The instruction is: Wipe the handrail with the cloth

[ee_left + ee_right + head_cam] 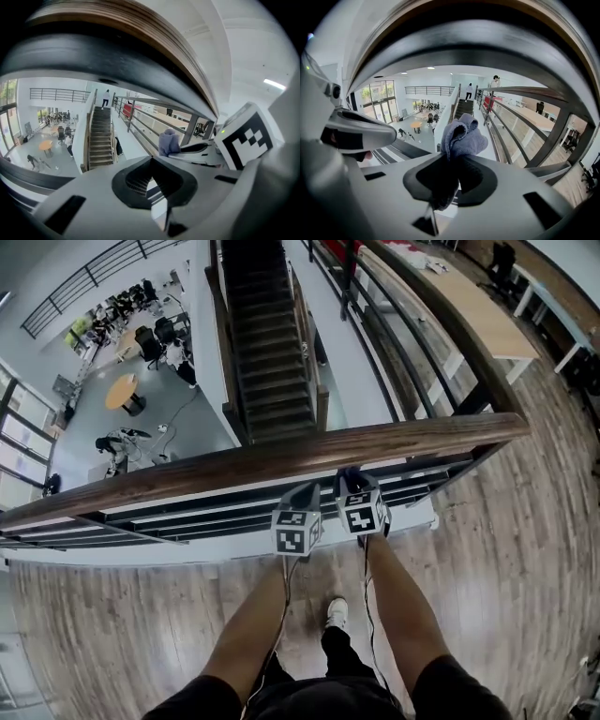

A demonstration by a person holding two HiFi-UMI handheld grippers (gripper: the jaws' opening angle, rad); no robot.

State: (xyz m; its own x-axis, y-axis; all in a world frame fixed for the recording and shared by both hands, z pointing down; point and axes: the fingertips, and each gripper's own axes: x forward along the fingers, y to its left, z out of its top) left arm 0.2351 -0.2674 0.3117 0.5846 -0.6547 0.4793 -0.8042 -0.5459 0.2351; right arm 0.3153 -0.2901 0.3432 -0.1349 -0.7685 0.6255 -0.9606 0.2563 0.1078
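Observation:
A brown wooden handrail (187, 472) runs across the head view, rising to the right, and both grippers sit just below its near side. My right gripper (352, 486) is shut on a bunched blue-grey cloth (461, 136), whose folds stick up out of the jaws right under the rail (487, 28). My left gripper (302, 498) is close beside it on the left, jaws together with nothing between them. In the left gripper view the cloth (168, 142) shows at the tip of the right gripper, under the rail (117, 28). I cannot tell whether the cloth touches the wood.
Dark metal bars (234, 512) run below the handrail, and beyond them is an open drop to a lower floor with a staircase (272, 362) and round tables (122, 390). Wood plank flooring (487, 549) lies underfoot, with a shoe (336, 612) below the grippers. A long pale table (469, 306) stands far right.

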